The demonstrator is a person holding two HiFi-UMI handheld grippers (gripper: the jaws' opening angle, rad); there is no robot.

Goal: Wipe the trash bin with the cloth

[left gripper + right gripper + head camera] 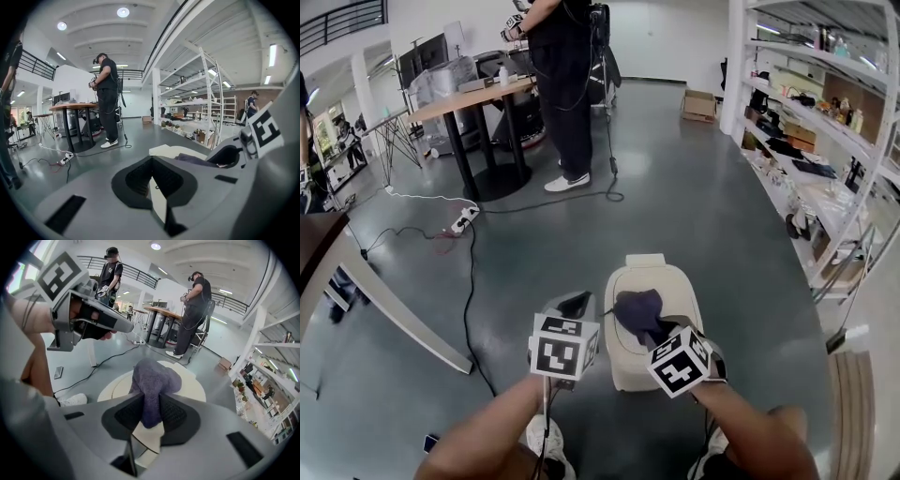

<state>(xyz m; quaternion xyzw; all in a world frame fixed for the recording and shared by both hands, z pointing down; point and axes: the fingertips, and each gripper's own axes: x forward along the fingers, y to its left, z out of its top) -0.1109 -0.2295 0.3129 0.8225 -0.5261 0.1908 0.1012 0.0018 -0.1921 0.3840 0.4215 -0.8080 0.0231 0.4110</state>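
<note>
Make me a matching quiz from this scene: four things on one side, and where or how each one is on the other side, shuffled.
1 cloth
2 trash bin
3 left gripper
4 cardboard box

A cream, right under the cloth
B far off, by the shelves
C purple, clamped by the right gripper
D holding nothing

Pairs: 1-C, 2-A, 3-D, 4-B
</note>
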